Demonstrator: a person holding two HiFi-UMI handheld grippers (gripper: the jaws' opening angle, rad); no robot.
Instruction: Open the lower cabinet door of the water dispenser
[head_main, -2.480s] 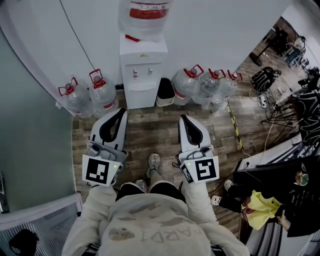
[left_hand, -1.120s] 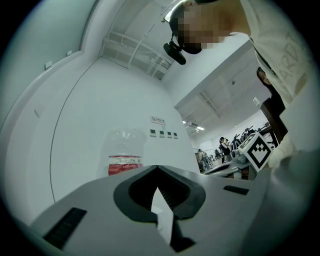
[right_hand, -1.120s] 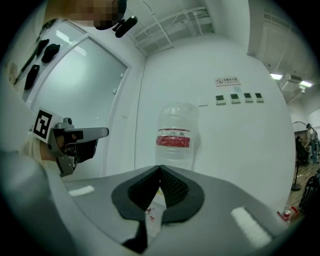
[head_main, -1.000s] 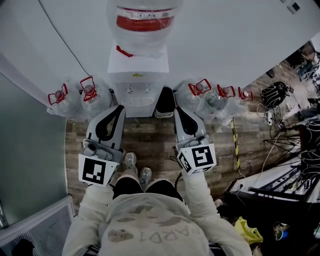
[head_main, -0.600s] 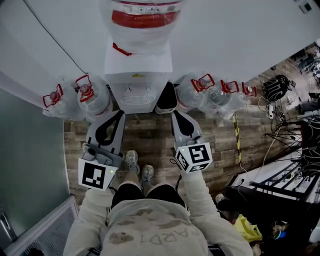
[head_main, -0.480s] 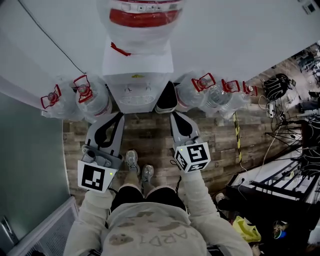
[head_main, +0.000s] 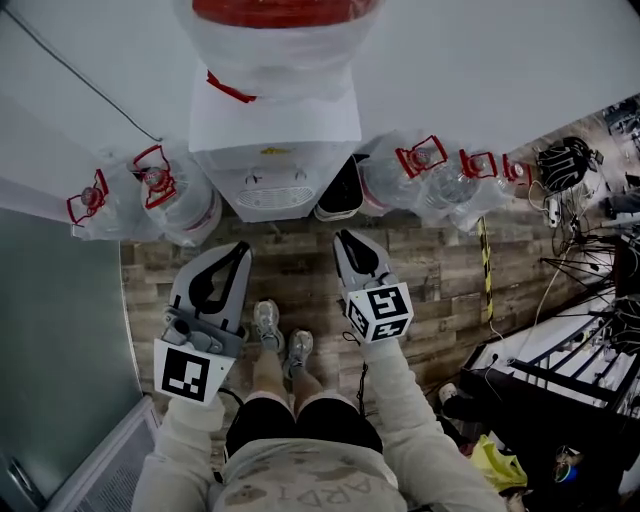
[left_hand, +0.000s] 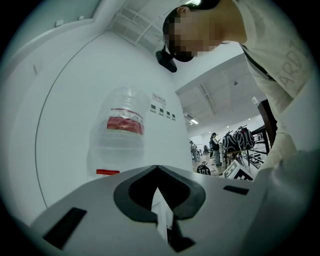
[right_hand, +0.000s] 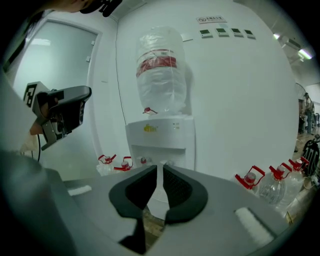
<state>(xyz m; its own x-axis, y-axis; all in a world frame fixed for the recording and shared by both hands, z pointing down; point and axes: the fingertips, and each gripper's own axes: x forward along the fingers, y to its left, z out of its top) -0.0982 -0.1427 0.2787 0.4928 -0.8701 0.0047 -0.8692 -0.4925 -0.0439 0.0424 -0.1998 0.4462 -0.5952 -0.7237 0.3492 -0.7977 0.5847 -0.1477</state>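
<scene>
The white floor-standing water dispenser (head_main: 272, 165), topped by a clear upturned bottle with a red band (head_main: 282, 45), stands against the white wall straight ahead. Its lower cabinet door is mostly hidden, so its state is unclear. The left gripper (head_main: 238, 252) has its jaws together on nothing. The right gripper (head_main: 343, 240) has its jaws opening to a thin slit, nothing between them. Both hover over the wood-plank floor (head_main: 290, 275), near the dispenser but apart from it.
</scene>
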